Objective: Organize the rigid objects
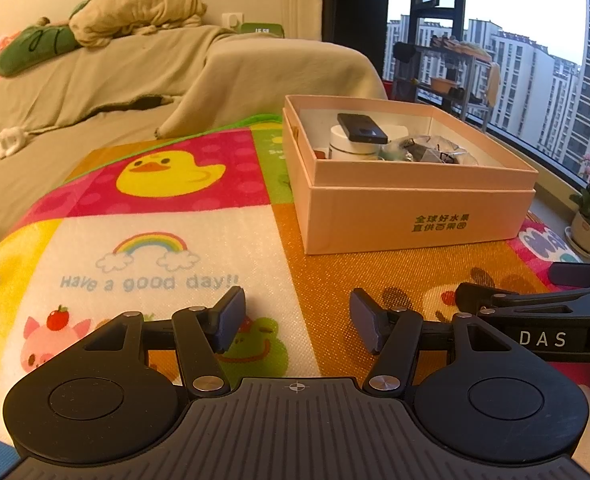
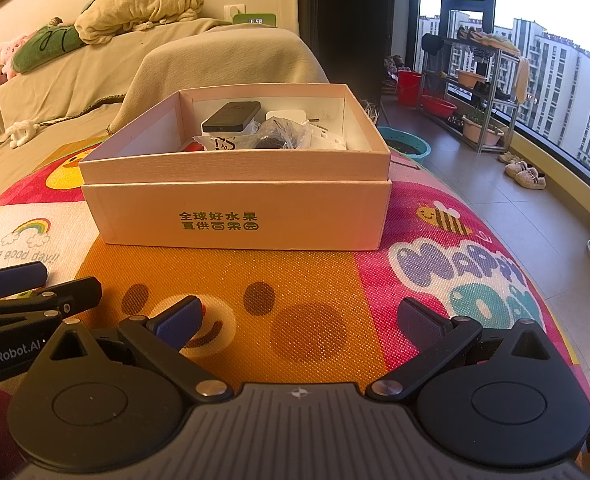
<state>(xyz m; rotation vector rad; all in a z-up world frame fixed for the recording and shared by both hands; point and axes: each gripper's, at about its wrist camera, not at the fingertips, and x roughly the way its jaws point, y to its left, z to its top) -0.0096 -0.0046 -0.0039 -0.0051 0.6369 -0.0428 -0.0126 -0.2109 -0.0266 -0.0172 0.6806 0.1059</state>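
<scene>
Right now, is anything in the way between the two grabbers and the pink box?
Nothing visible is. Only bare play mat lies between the open right gripper and the pink box, and between the open left gripper and the box too. The box's near wall does stand before the black phone inside.

Warm, dim amber cast, daylight from the window [image 2: 555,72], sharp centre, fisheye-bent edges
</scene>
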